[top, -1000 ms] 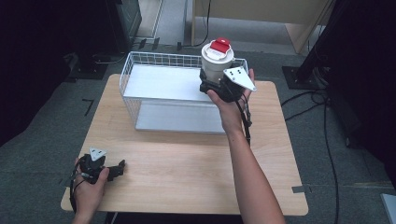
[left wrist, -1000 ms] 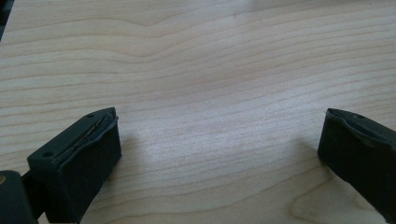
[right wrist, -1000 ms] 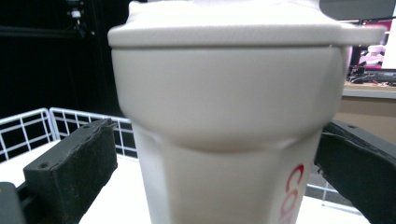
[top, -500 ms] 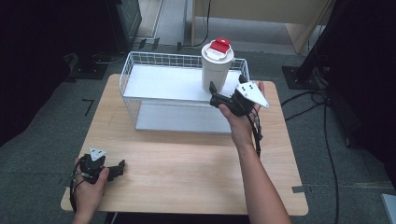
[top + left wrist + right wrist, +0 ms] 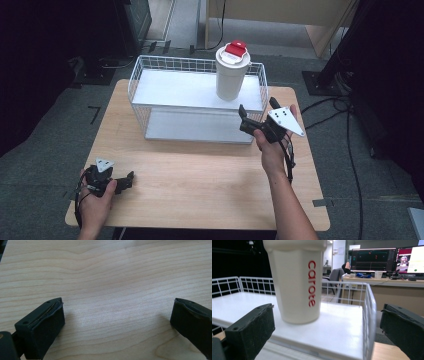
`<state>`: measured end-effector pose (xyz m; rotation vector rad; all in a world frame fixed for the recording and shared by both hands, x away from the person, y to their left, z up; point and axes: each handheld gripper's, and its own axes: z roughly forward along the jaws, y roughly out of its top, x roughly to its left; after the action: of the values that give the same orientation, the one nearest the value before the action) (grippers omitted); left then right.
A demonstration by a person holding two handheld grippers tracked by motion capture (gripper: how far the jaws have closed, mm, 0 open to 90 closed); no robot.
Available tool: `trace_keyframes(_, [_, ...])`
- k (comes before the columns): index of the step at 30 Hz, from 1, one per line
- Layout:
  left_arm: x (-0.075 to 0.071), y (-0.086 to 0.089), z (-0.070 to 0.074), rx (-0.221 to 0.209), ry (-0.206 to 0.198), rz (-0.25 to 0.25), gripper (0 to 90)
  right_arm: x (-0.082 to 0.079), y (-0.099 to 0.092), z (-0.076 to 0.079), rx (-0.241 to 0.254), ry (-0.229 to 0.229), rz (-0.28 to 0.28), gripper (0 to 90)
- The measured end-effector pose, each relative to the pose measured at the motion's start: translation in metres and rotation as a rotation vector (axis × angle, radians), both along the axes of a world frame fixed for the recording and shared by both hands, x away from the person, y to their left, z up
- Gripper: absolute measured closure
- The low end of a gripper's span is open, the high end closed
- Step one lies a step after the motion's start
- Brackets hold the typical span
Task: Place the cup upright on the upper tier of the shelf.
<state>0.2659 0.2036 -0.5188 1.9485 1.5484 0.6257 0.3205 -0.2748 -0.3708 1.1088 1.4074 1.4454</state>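
The cup [image 5: 232,75] is cream white with a red lid piece on top and red lettering running down its side [image 5: 311,283]. It stands on a white shelf inside a white wire basket [image 5: 150,75] (a square grid pattern along the walls). The surface [image 5: 200,175] is pale wood with wavy grain lines. Both claws, left [image 5: 125,181] and right [image 5: 256,111], are black, each topped by a grey plate. The floor is dark grey.

A white cup [image 5: 232,75] stands upright on the top shelf of a white wire rack [image 5: 150,75], near its right end, leaving the shelf's left stretch bare. The rack's raised wire rim fences the shelf. The wooden table [image 5: 200,175] in front lies open.
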Motion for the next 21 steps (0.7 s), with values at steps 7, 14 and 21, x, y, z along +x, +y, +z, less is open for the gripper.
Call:
trace_keyframes(7, [0.0, 0.0, 0.0, 0.0, -0.002, 0.0, 0.0, -0.014, -0.012, -0.016, -0.006, 0.02, -0.012, 0.0])
trace_keyframes(14, [0.0, 0.0, 0.0, -0.002, -0.001, 0.001, 0.0, -0.024, -0.027, -0.032, -0.017, 0.047, -0.028, 0.0])
trace_keyframes(21, [0.0, 0.0, 0.0, -0.001, 0.0, 0.0, 0.0, -0.032, -0.041, -0.05, -0.012, 0.084, -0.044, 0.0])
